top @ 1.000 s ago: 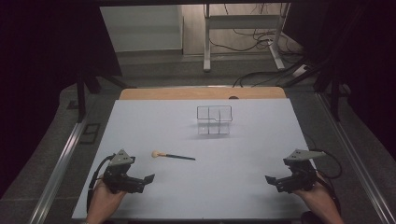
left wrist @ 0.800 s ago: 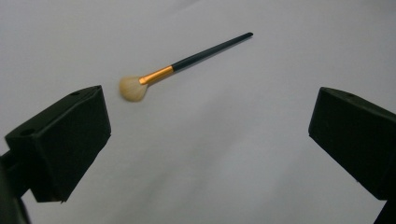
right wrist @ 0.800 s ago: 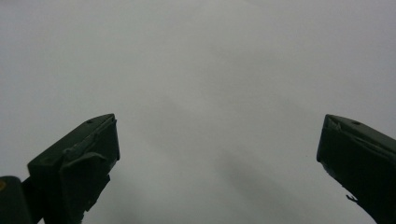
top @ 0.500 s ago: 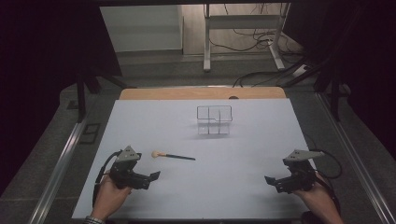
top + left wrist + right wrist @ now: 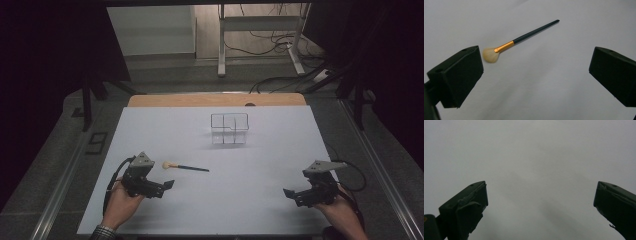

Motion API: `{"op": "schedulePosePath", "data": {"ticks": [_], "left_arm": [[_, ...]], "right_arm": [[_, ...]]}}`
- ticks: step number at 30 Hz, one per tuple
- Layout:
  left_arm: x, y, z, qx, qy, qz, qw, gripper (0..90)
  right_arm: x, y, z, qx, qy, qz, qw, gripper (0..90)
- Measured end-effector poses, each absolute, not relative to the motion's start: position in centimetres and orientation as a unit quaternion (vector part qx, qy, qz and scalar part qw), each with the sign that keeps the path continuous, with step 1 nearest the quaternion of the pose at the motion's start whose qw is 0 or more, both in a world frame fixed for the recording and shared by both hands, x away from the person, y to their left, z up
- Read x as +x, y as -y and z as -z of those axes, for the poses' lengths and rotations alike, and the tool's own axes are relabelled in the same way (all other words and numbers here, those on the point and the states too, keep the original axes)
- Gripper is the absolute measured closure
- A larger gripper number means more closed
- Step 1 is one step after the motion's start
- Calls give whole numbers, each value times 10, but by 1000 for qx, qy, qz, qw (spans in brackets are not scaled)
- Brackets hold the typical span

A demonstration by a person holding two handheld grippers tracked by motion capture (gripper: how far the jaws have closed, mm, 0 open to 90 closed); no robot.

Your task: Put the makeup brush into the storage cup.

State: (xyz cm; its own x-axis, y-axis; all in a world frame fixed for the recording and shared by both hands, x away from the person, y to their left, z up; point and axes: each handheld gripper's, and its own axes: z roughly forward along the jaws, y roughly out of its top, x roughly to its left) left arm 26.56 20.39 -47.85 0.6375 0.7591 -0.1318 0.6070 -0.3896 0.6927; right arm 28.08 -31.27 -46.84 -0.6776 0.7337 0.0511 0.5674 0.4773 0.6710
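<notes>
**Left gripper spread wide, approaching a makeup brush lying flat on the white table.**

The left gripper (image 5: 161,187) is released, its jaws standing far apart and grasping nothing; in the left gripper view the brush (image 5: 517,42) lies just ahead of them, its pale bristle head beside the left jaw and its dark handle running away past a gold ferrule. Beyond the brush stands a clear divided organizer (image 5: 229,128), well apart from it toward the far edge of the table (image 5: 150,125). On the opposite side of the brush the right gripper (image 5: 294,194) rests low, likewise spread and empty. Judged step: the reach before the pick-up. The next move calls for advancing until the jaws straddle the handle, then lowering and closing across it.
</notes>
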Motion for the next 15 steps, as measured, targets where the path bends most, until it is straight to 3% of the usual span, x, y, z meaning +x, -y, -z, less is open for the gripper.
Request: {"op": "schedulePosePath", "data": {"ticks": [15], "left_arm": [[282,-198,479,833,-416,-102,350,7]], "right_arm": [[281,311,470,378,-855,-333,121,0]]}}
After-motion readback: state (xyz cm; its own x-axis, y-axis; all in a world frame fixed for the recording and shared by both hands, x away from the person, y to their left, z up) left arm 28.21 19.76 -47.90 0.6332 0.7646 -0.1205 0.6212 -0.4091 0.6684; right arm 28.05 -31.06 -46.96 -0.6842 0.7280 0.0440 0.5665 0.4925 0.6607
